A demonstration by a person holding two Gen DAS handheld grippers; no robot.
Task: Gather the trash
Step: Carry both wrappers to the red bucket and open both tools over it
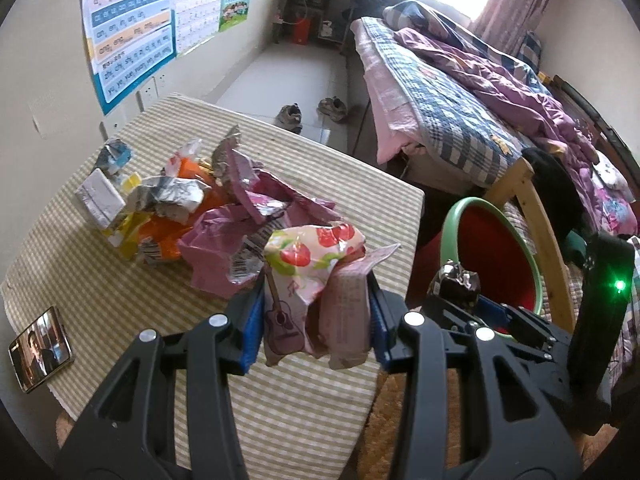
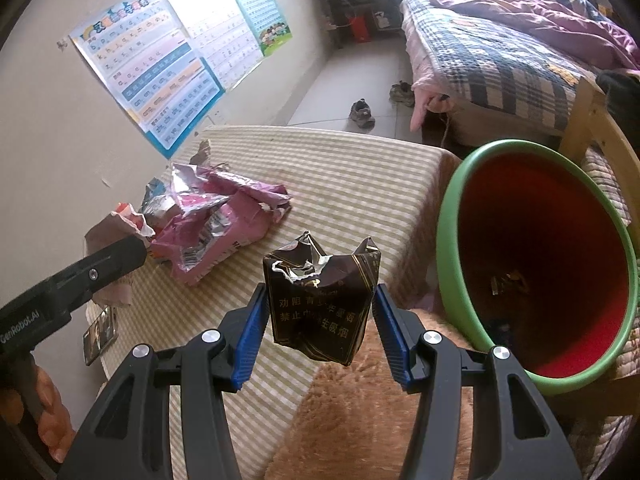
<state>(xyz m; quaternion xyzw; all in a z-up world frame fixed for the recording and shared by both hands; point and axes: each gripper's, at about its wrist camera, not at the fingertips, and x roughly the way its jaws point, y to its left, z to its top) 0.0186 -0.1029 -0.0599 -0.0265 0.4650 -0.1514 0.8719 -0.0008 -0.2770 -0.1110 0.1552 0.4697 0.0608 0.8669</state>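
Observation:
My left gripper [image 1: 316, 312] is shut on a pink snack wrapper [image 1: 320, 280] with strawberries and a guitar print, held above the striped table [image 1: 280, 400]. My right gripper [image 2: 320, 312] is shut on a crumpled dark brown cigarette pack [image 2: 320, 304], held by the table's right edge, left of the red bin with a green rim [image 2: 452, 208]. The bin also shows in the left wrist view [image 1: 452, 220], with the right gripper [image 1: 456, 280] in front of it. A pile of wrappers [image 1: 180, 208] lies on the table, also in the right wrist view [image 2: 216, 220].
A phone [image 1: 40, 350] lies at the table's near left corner. A bed [image 1: 460, 112] with quilts stands to the right, behind the bin. Two shoes [image 1: 312, 114] sit on the floor beyond the table. Posters [image 1: 132, 28] hang on the left wall. A fuzzy tan rug [image 2: 360, 420] lies below.

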